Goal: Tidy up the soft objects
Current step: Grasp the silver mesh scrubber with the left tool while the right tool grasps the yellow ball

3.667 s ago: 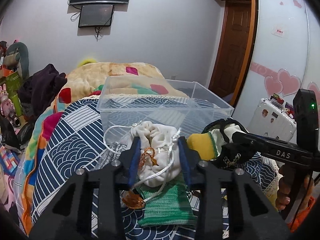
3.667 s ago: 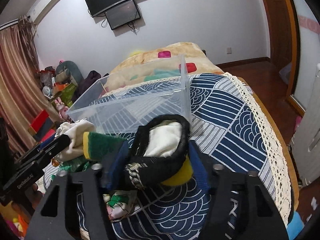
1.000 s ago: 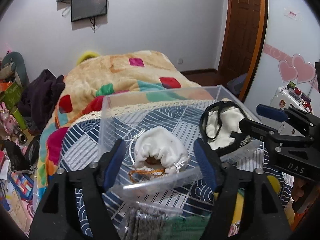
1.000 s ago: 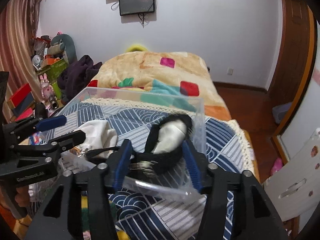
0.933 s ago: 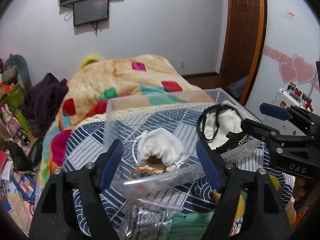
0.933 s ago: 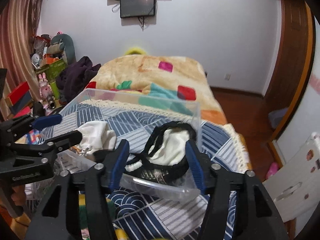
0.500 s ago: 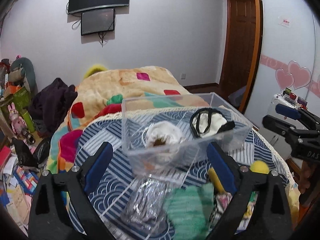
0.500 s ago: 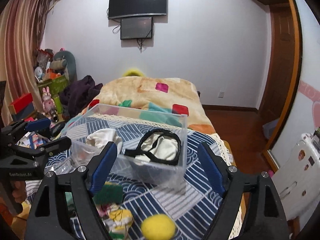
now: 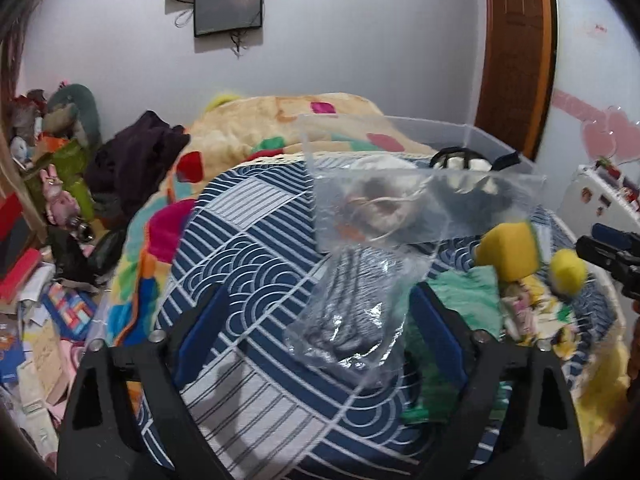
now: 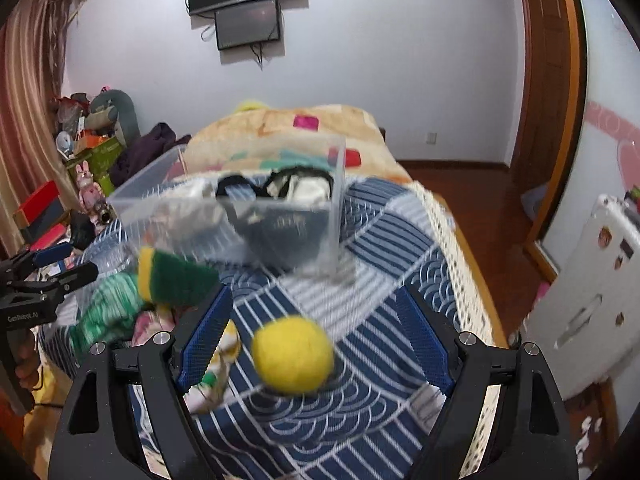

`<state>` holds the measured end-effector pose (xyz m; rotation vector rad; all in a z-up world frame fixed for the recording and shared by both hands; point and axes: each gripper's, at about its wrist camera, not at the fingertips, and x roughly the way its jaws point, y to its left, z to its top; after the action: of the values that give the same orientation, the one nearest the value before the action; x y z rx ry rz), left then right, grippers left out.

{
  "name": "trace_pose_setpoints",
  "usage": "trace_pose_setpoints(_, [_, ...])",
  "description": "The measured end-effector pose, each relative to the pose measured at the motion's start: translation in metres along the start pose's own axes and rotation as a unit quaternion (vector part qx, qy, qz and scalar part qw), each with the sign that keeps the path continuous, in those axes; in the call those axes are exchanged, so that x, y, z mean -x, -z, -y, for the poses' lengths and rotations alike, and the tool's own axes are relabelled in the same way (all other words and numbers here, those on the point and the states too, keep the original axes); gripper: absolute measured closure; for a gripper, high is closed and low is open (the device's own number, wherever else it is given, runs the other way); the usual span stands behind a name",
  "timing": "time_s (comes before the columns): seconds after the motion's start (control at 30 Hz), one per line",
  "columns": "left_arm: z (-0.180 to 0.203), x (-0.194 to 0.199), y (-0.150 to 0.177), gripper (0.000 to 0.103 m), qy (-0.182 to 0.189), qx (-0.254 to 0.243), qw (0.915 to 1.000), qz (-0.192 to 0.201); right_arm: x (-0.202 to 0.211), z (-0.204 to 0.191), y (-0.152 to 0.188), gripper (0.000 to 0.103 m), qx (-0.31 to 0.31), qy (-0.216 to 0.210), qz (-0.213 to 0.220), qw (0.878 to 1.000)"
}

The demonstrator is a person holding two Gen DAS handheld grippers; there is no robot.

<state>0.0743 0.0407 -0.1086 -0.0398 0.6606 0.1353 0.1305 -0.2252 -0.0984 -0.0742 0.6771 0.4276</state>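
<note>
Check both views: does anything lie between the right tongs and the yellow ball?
Nothing visible does. The yellow ball lies on the bedspread just ahead of the open right tongs, between their fingers' line, with only bare cloth around it.

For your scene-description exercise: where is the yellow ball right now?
In the right wrist view, the yellow ball lies on the blue patterned bedspread between the open right gripper fingers.

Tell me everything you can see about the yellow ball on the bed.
The yellow ball is round and fuzzy, felt-like or woolly, plain yellow with no markings. It lies on the blue-and-white patterned bedspread, in front of the clear plastic bin and apart from it. It sits between the open fingers of the right hand-held gripper, which do not touch it. The left wrist view shows it beside the yellow-and-green sponge.
</note>
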Motion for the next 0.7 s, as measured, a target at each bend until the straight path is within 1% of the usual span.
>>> trace_pose_setpoints(0.13, [-0.003,-0.011,0.004,0.032,0.015,0.012,0.9997,-0.015,-0.001,0.0,0.007,0.022,-0.005,-0.008,-0.013,1.0])
trace_pose_setpoints(0.2, [-0.006,-0.017,0.006,0.043,0.028,0.02,0.9992,-0.023,-0.002,-0.002,0.009,0.022,-0.003,-0.011,-0.018,1.0])
trace_pose_setpoints(0.23, [-0.007,-0.019,0.007,0.046,0.038,0.025,0.9986,-0.026,-0.002,-0.002,0.011,0.029,-0.003,-0.012,-0.02,1.0])
trace_pose_setpoints(0.27, [-0.007,-0.021,0.008,0.052,0.047,0.029,0.9981,-0.03,-0.003,-0.002,0.011,0.032,-0.003,-0.014,-0.022,1.0])
trace_pose_setpoints(0.3, [-0.007,-0.022,0.009,0.057,0.055,0.031,0.9975,-0.033,-0.003,-0.001,0.012,0.039,-0.004,-0.017,-0.027,0.999])
trace_pose_setpoints(0.33, [-0.007,-0.024,0.01,0.06,0.063,0.034,0.9968,-0.035,-0.004,-0.001,0.012,0.047,-0.005,-0.021,-0.032,0.999])
trace_pose_setpoints(0.37, [-0.007,-0.024,0.01,0.063,0.067,0.035,0.9966,-0.035,-0.006,-0.001,0.013,0.05,-0.006,-0.025,-0.037,0.999])
trace_pose_setpoints(0.4, [-0.005,-0.023,0.01,0.067,0.069,0.033,0.9965,-0.033,-0.007,-0.001,0.014,0.056,-0.008,-0.032,-0.041,0.999])
trace_pose_setpoints(0.43, [-0.004,-0.022,0.01,0.07,0.071,0.031,0.9965,-0.03,-0.007,0.0,0.015,0.061,-0.01,-0.039,-0.043,0.998])
trace_pose_setpoints(0.5, [-0.003,-0.018,0.01,0.076,0.076,0.029,0.9963,-0.026,-0.005,-0.002,0.017,0.063,-0.007,-0.04,-0.04,0.998])
trace_pose_setpoints(0.7, [-0.001,-0.001,0.008,0.083,0.077,0.022,0.9968,-0.01,0.005,-0.005,0.012,0.064,0.001,-0.034,-0.019,0.999])
